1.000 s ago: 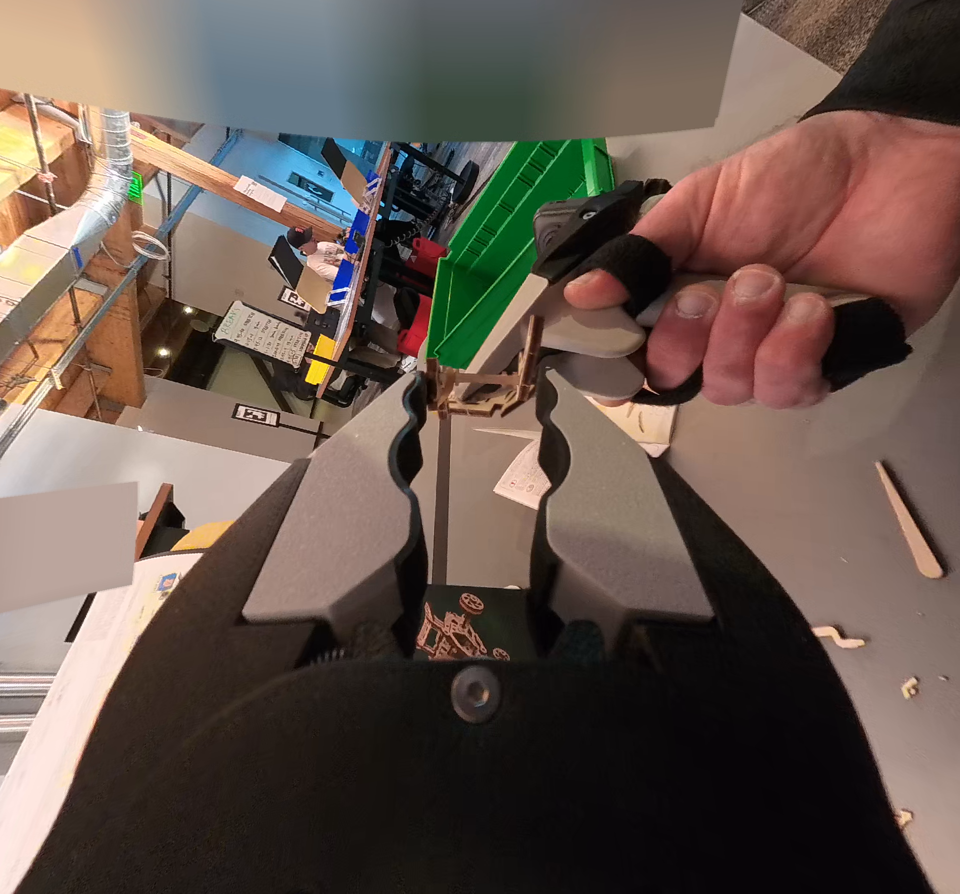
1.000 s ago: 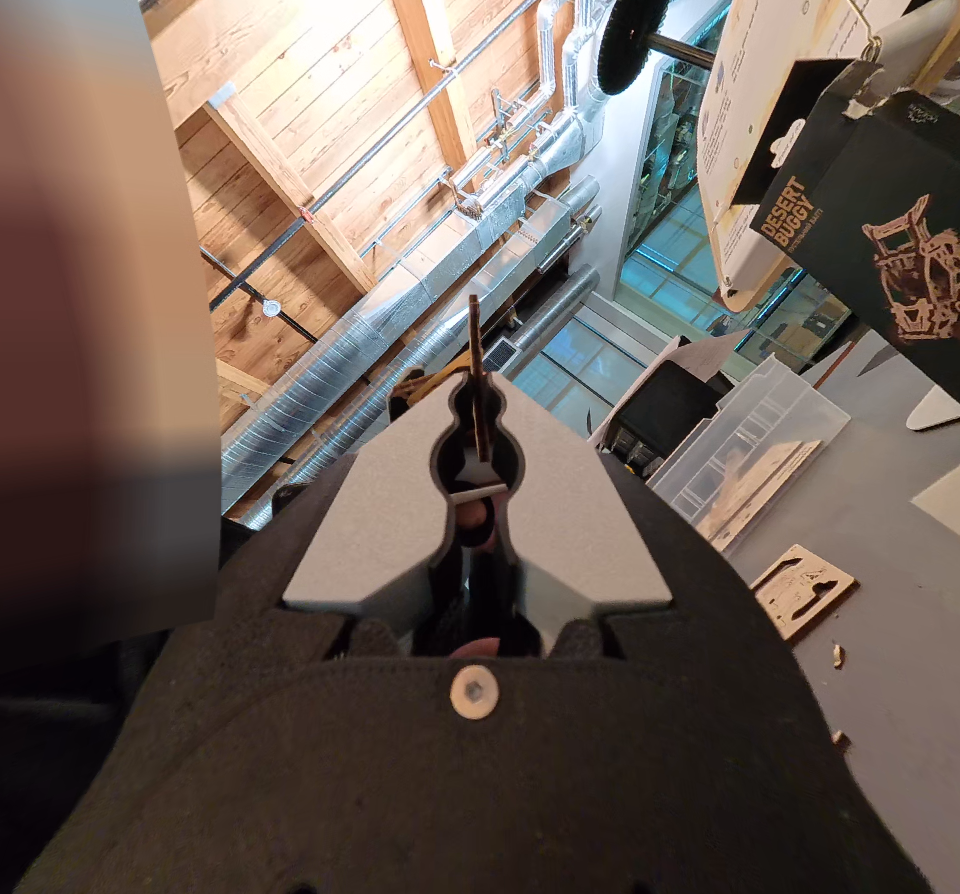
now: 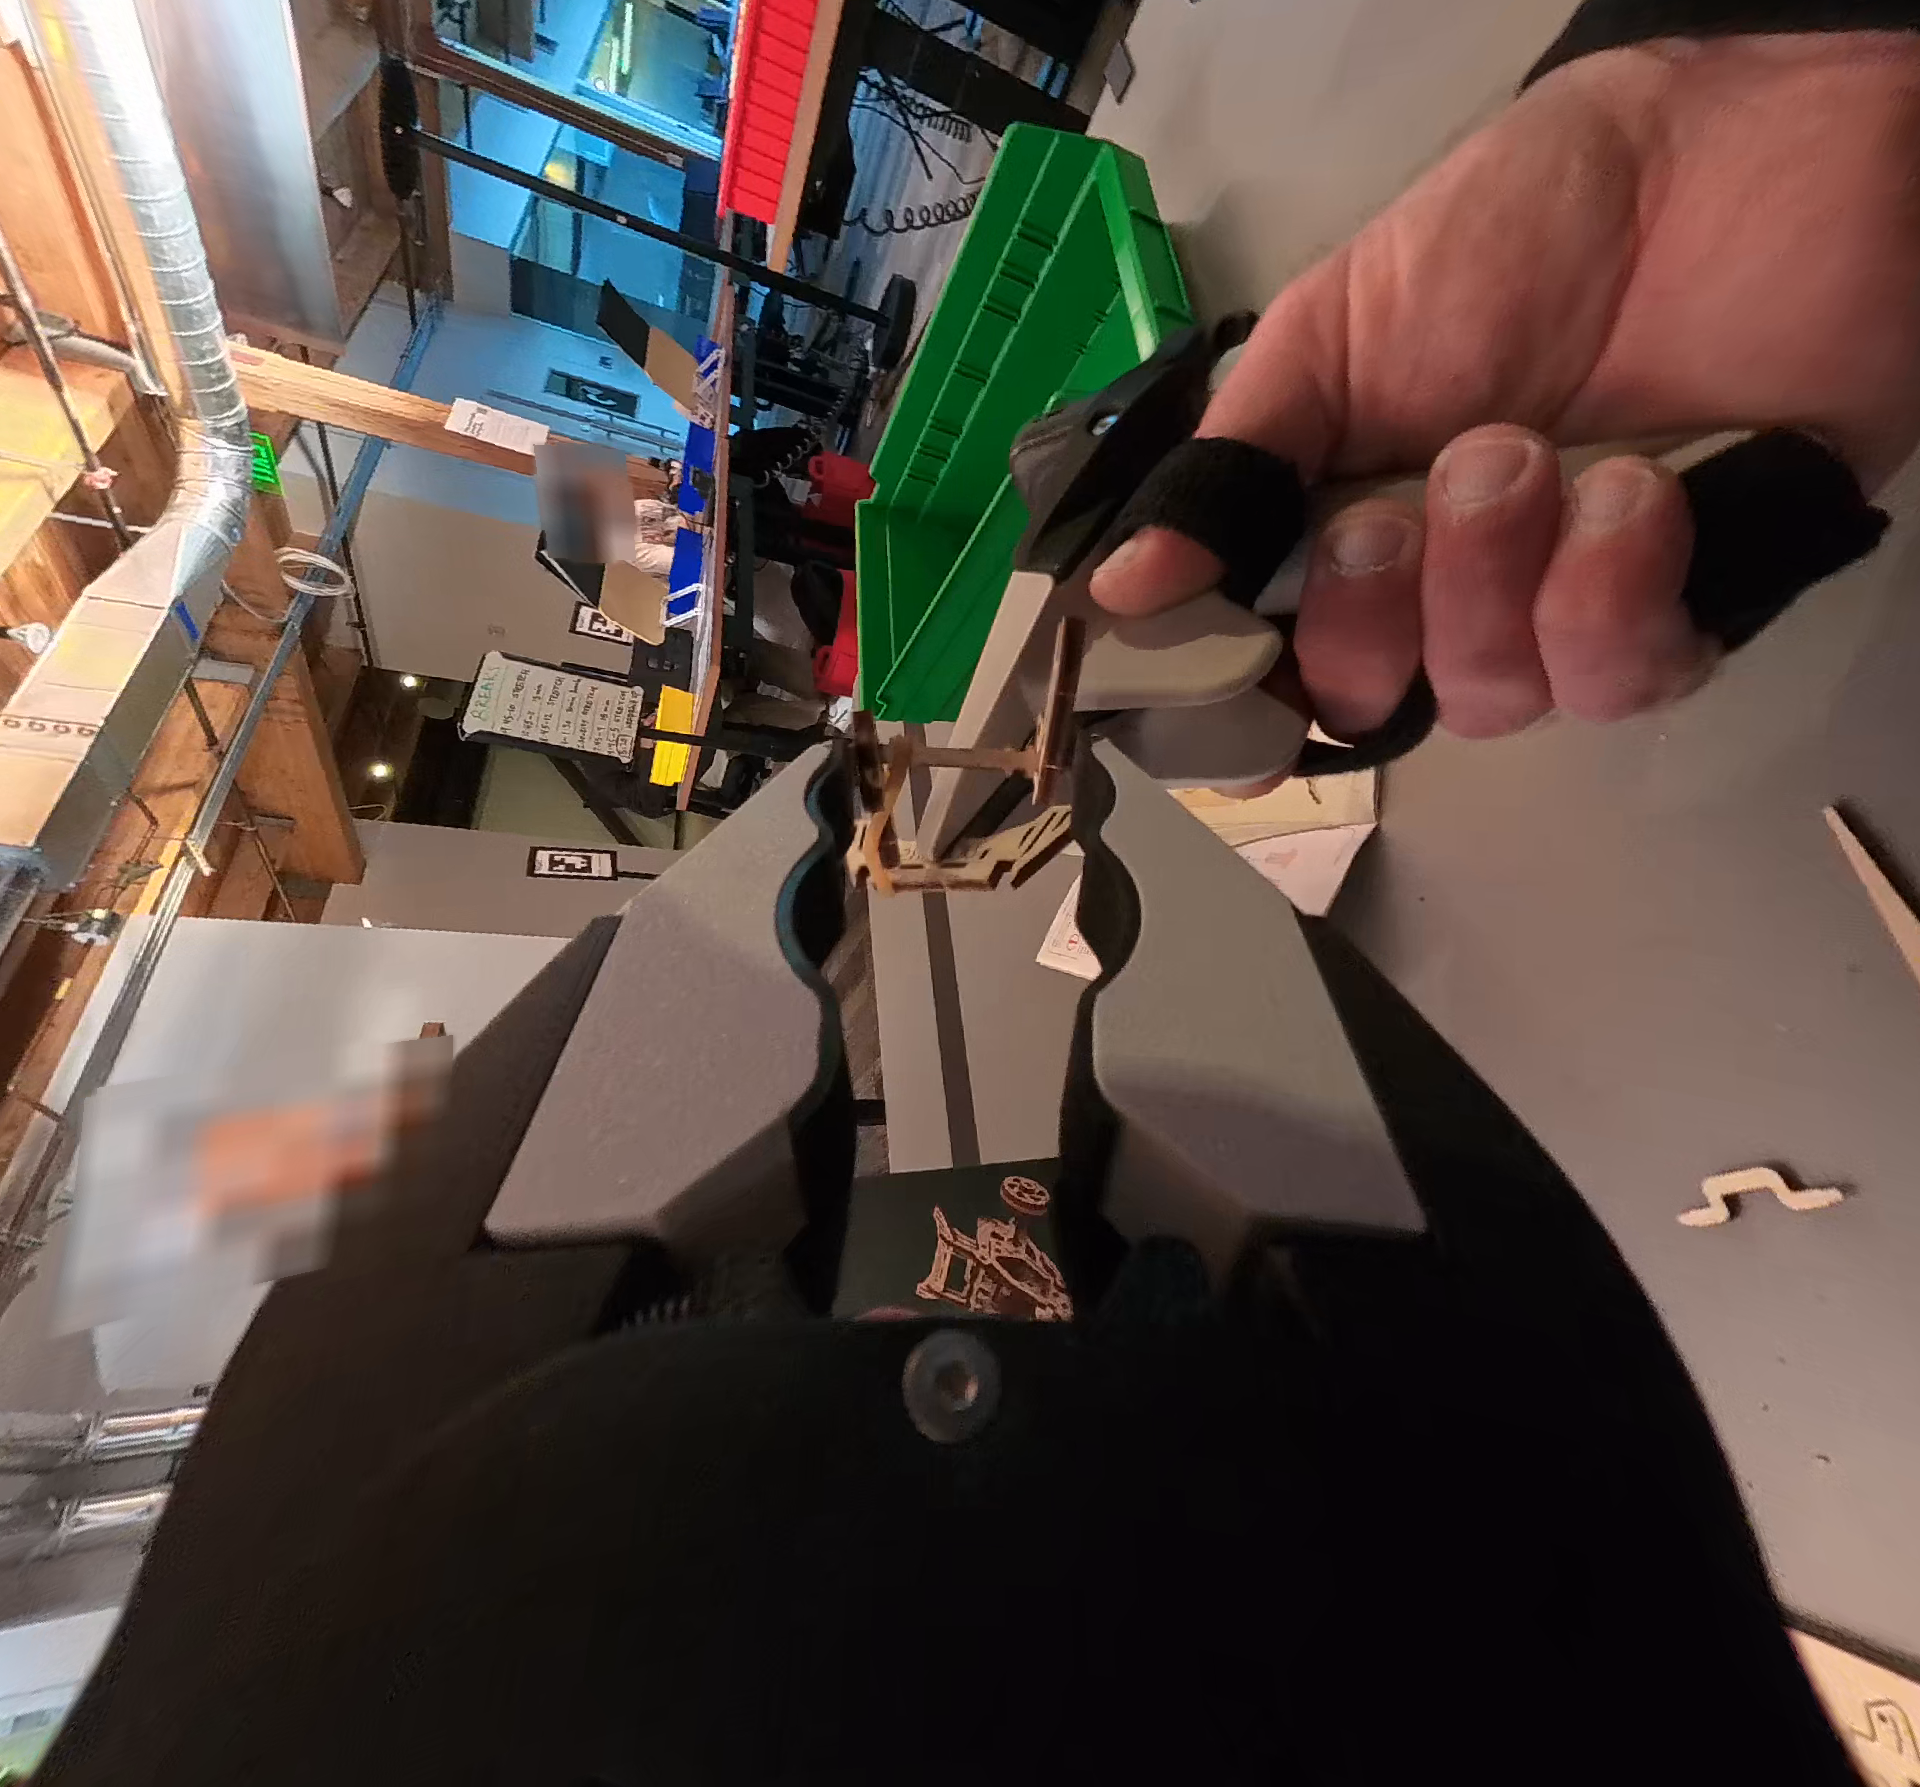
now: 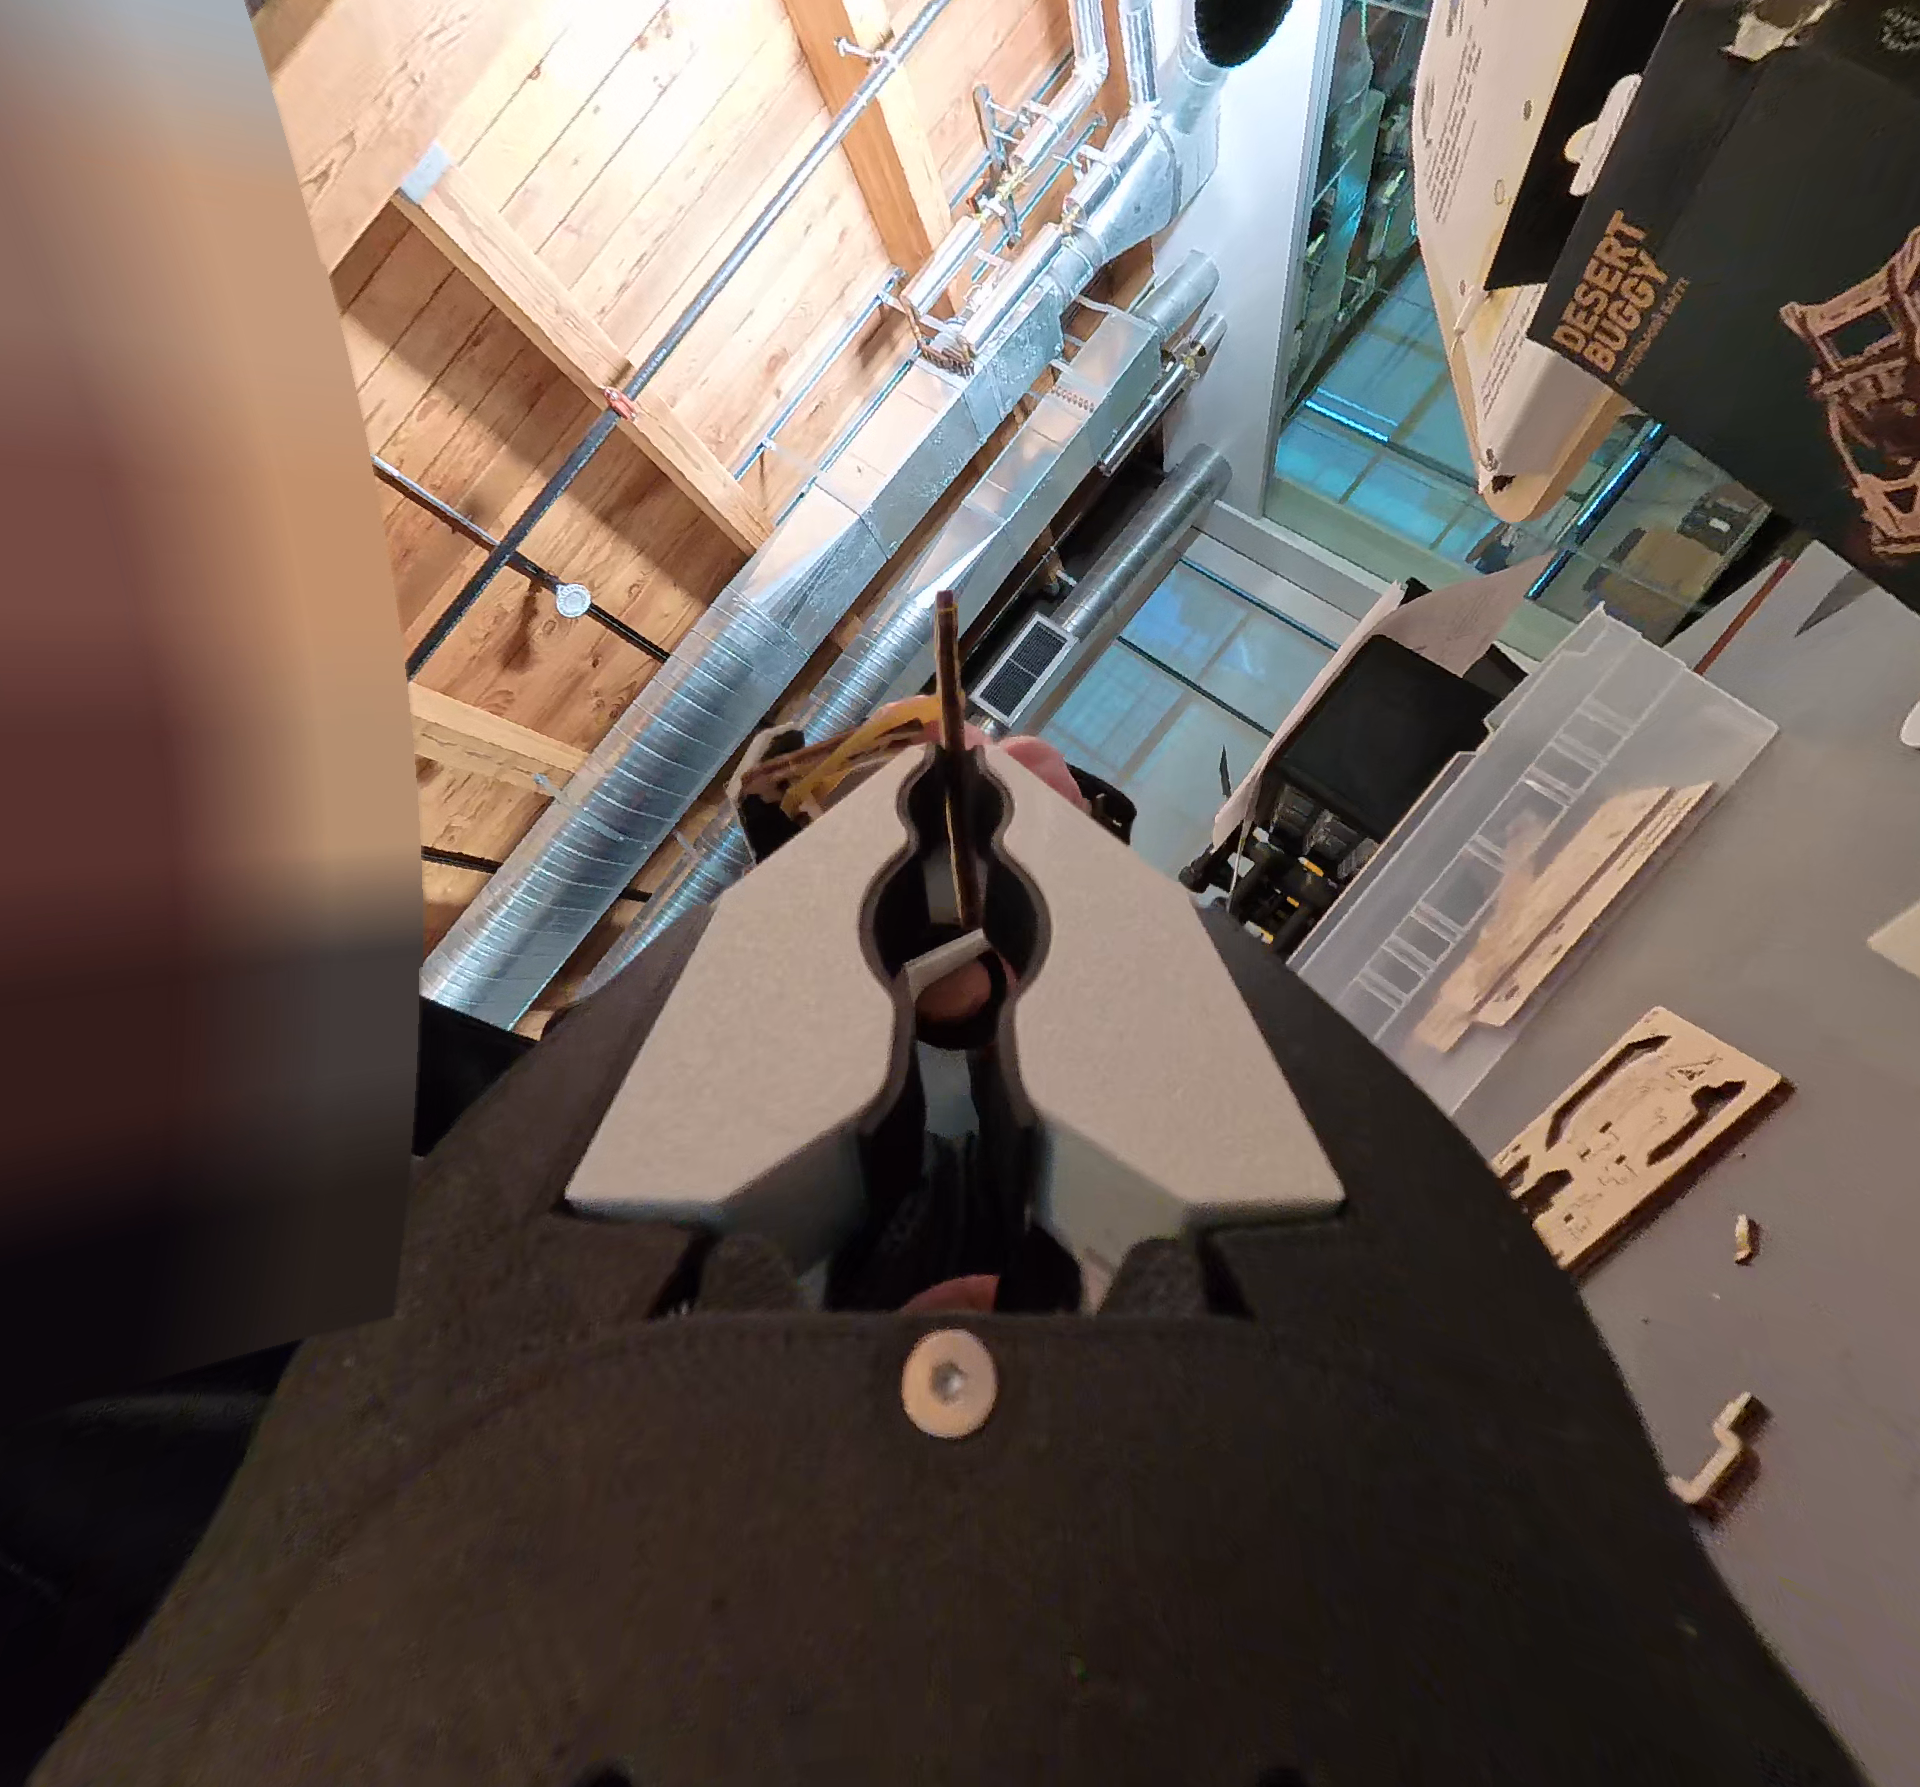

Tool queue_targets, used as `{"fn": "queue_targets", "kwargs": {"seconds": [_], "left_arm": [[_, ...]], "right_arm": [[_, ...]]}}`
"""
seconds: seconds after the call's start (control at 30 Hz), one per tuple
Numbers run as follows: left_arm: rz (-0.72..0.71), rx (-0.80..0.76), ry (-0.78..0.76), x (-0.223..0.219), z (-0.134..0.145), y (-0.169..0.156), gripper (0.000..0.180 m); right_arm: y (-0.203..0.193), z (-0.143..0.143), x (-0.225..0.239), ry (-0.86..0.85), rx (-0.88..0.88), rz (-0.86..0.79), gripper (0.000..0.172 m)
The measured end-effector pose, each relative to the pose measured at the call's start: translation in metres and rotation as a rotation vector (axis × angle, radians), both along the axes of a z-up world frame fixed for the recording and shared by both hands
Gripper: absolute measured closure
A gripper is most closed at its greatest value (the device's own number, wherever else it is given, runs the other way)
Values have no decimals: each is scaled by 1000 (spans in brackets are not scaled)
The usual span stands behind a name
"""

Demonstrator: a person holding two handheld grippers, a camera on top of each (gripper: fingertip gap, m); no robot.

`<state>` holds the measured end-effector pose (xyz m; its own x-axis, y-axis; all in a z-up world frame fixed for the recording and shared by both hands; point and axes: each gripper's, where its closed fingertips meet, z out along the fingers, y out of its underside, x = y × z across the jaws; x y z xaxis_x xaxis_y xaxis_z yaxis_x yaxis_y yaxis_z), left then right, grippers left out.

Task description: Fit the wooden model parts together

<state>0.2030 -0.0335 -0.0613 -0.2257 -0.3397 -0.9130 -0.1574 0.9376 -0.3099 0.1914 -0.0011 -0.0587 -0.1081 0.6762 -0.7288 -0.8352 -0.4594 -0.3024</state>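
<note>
Left tongs [image 3: 956, 802] grip a wooden frame [image 3: 940, 859] across parted tips; only that view shows the right tongs [image 4: 951, 781], clamped on a thin wooden plate [image 4: 948, 688], meeting it.

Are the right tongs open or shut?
Shut. In the right wrist view the tongs pinch a thin wooden piece edge-on between their tips.

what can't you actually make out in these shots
- Left wrist view: whether the thin wooden piece in the right claw is seated in the wooden frame; too small.
- Right wrist view: most of the frame, behind the claw's fingers.
- Both views: blurred patches.
</note>
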Motion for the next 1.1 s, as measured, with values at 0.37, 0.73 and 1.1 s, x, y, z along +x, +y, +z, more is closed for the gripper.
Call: {"fn": "queue_targets", "kwargs": {"seconds": [0.37,0.73,1.1], "left_arm": [[-15,24,42,0,-3,-1,141],[-29,64,87,0,-7,-3,141],[-37,82,110,-1,-8,-2,141]], "right_arm": [[-1,0,-4,-65,4,40,171],[-5,-3,-10,-136,15,110,171],[-8,-6,-11,-193,10,124,171]]}}
